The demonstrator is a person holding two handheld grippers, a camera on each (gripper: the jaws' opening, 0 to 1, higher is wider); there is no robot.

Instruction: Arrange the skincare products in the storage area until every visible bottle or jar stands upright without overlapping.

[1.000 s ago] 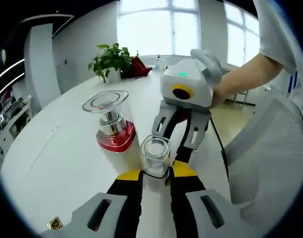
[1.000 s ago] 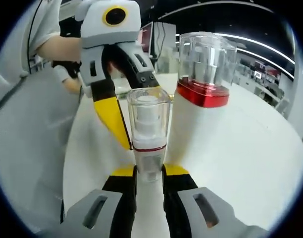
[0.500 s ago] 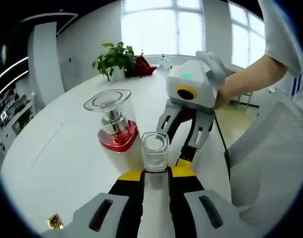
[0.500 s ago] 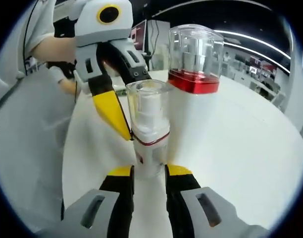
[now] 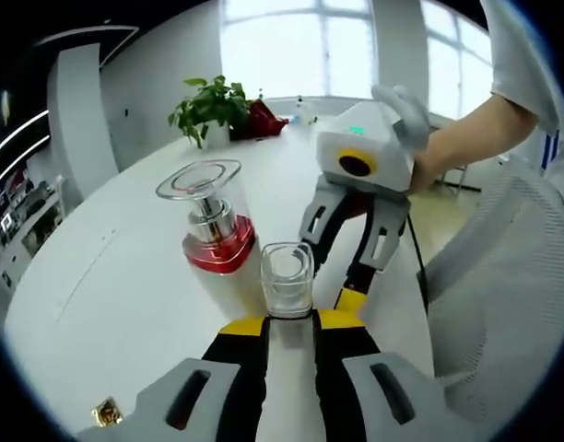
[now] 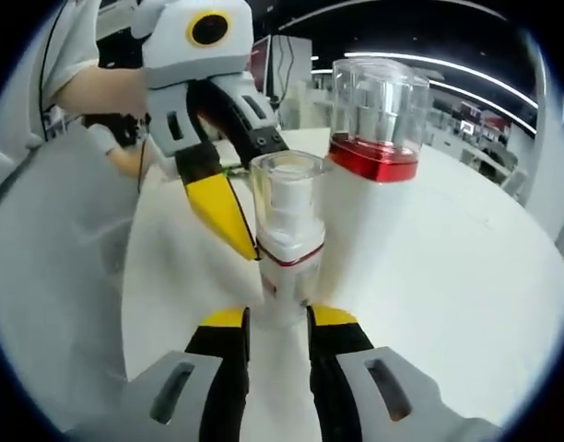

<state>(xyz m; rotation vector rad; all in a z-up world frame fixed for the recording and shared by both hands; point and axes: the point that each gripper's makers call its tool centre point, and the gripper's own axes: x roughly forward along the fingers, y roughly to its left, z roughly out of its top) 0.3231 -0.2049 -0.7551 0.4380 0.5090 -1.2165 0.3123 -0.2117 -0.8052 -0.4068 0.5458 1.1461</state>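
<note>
On the white table a small white pump bottle with a clear square cap stands upright between both grippers. In the left gripper view, the left gripper has its yellow-tipped jaws pressed against the bottle's sides, and the right gripper faces it from beyond. In the right gripper view, the right gripper has its jaws close beside the bottle's base; actual contact is unclear. Just beside it stands a taller bottle with a red collar and clear cap. A potted plant sits far back.
</note>
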